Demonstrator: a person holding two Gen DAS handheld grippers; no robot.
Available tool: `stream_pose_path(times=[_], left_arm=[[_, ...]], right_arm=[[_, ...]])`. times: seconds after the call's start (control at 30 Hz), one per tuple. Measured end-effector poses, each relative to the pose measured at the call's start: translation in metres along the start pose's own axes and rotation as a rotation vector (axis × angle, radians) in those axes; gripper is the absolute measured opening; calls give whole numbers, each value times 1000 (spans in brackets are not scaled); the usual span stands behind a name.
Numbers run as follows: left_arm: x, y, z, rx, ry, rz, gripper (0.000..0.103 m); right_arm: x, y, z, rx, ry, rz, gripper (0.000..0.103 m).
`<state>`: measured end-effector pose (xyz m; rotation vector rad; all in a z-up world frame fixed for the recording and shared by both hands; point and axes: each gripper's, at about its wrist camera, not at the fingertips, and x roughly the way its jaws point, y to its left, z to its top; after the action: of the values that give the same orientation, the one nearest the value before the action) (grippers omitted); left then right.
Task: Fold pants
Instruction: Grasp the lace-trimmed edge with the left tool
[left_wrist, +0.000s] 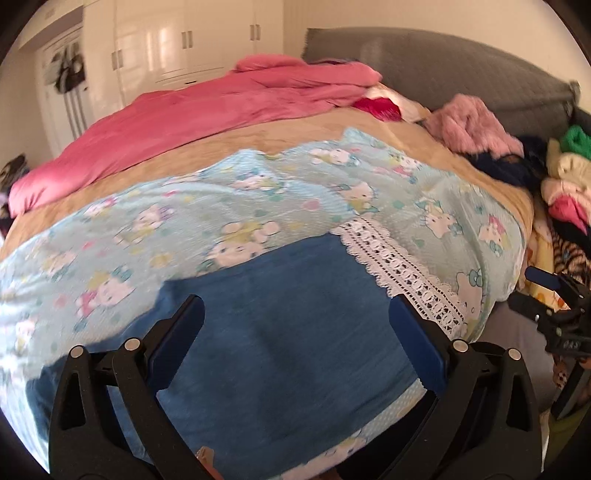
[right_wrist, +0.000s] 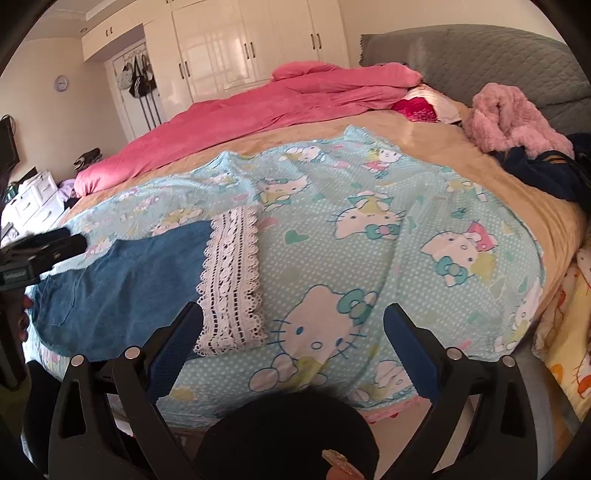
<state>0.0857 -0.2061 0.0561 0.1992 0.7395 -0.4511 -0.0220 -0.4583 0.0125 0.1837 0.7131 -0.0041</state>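
Note:
Blue denim pants (left_wrist: 288, 325) with a white lace hem (left_wrist: 402, 273) lie flat on a light blue cartoon-cat sheet (left_wrist: 258, 192) on the bed. My left gripper (left_wrist: 295, 314) is open and empty, just above the denim. My right gripper (right_wrist: 291, 321) is open and empty, over the sheet just right of the lace hem (right_wrist: 231, 280); the denim (right_wrist: 122, 288) lies to its left. The right gripper also shows at the right edge of the left wrist view (left_wrist: 550, 295). The left gripper shows at the left edge of the right wrist view (right_wrist: 44, 247).
A pink duvet (right_wrist: 240, 114) is bunched at the far side of the bed. A fluffy pink garment (right_wrist: 513, 122) and dark clothes (right_wrist: 546, 173) lie at the right by the grey headboard (right_wrist: 480, 59). More clothes are piled beside the bed (left_wrist: 569, 184). White wardrobes (right_wrist: 240, 44) stand behind.

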Motion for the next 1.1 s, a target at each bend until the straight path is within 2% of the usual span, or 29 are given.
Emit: stream_pose_path(times=[0.23,0.57,0.73,0.93,1.1], left_arm=[[36,-27,14,77,37,-33,94],[88,-34,25,109,110,-62,94],[116,-26,28,119,147,-57,94],[147,-10,43,84,163,-106,94],[166,-14,55,121,171,-161,94]], right_arm=[[18,22,-5,-36,35,46,98],[46,44,-13,-48,95,96,98],[57,39,-16,-3,124,108,98],[65,26,-16,71,134,134,98],[72,22,-17,109,151,158,98]])
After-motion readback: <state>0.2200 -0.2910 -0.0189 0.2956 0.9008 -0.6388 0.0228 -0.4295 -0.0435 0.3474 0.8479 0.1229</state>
